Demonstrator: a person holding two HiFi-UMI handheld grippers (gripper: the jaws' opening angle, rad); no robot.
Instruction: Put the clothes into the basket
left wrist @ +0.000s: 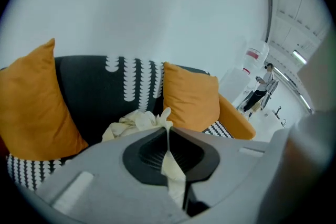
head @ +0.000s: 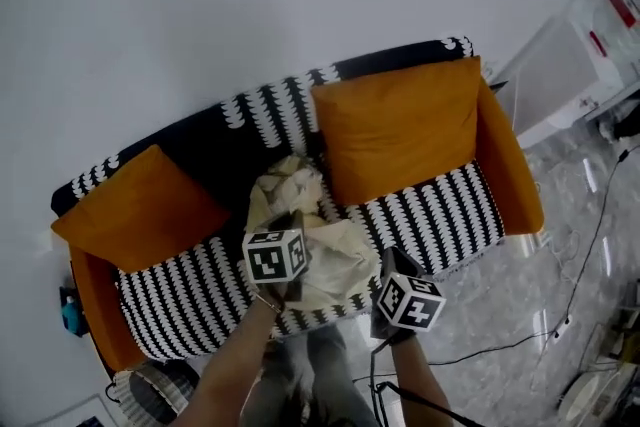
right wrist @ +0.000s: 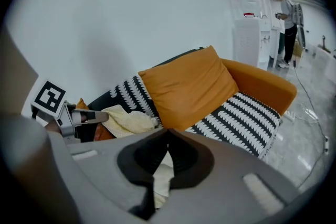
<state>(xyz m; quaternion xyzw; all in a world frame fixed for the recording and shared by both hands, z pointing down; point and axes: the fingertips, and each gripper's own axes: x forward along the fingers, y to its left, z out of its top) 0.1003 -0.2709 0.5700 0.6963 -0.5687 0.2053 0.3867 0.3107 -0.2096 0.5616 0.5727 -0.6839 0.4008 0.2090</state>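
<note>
The cream garment (head: 338, 260) lies heaped on the middle of the sofa (head: 450, 210), between the two orange cushions (head: 140, 210). Its length runs from the backrest at upper centre of the head view down to the seat's front edge at lower centre. Both grippers have it at that near end. The left gripper (left wrist: 168, 132) has its jaws pressed together on a thin fold of the cloth, which pokes up past the tips and hangs down behind them. The right gripper (right wrist: 167, 136) is likewise closed, with a strip of the same cream cloth pinched between its pads. They stand side by side, the left at the cloth's left front corner and the right at its right. What looks like the woven basket (head: 140, 383) sits on the floor in the lower left corner, off the sofa's left end, so it lies down and left of both grippers and nearer the left one. Its inside is dark and partly hidden by the person's forearm, so I cannot tell whether anything is in it. The carry looks to need a swing leftward.
</note>
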